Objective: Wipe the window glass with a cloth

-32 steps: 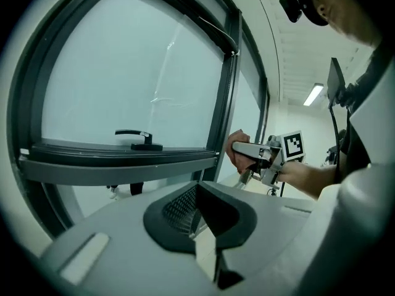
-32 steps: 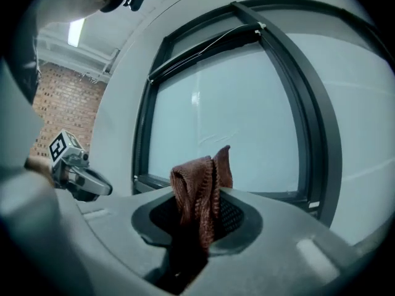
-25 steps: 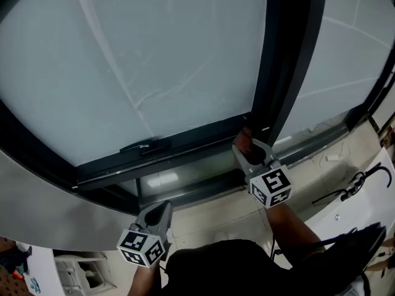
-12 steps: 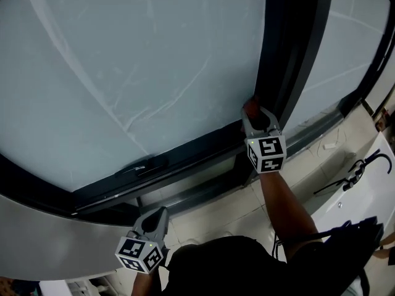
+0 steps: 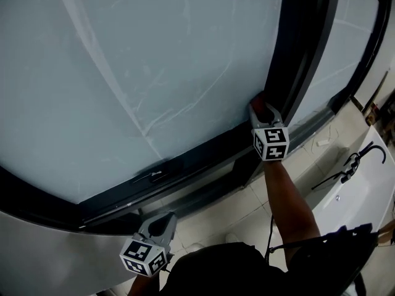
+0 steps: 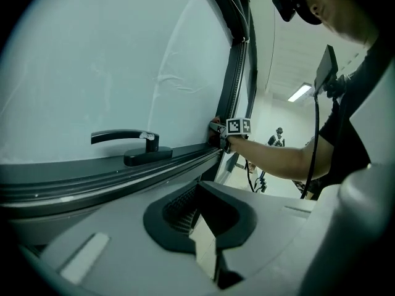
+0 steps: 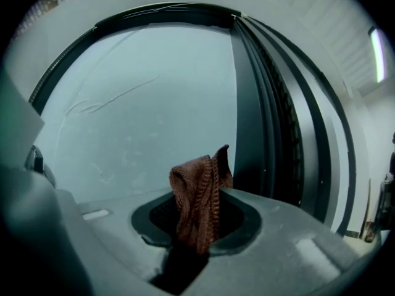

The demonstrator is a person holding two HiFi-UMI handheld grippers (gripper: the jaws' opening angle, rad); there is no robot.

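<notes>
The window glass (image 5: 154, 60) fills the head view, pale and streaked, set in a dark frame. My right gripper (image 5: 264, 113) is at the pane's lower right corner, beside the upright frame bar (image 5: 299, 48). It is shut on a reddish-brown knitted cloth (image 5: 258, 100), which touches the glass there. In the right gripper view the cloth (image 7: 197, 193) stands bunched between the jaws of the right gripper (image 7: 197, 221), facing the glass (image 7: 142, 122). My left gripper (image 5: 162, 222) hangs low below the sill, shut and holding nothing. Seen from the left gripper (image 6: 207, 236), the glass (image 6: 92, 73) rises at the left.
A black window handle (image 6: 123, 137) lies on the bottom frame rail (image 5: 185, 159). Below is a tiled floor (image 5: 247, 211). A white surface (image 5: 364, 190) with a black hooked object (image 5: 361, 156) is at the right. A second pane (image 5: 352, 29) lies beyond the bar.
My right gripper has carried the cloth up from the bottom rail to the pane's lower right corner. The left gripper has stayed low near the sill.
</notes>
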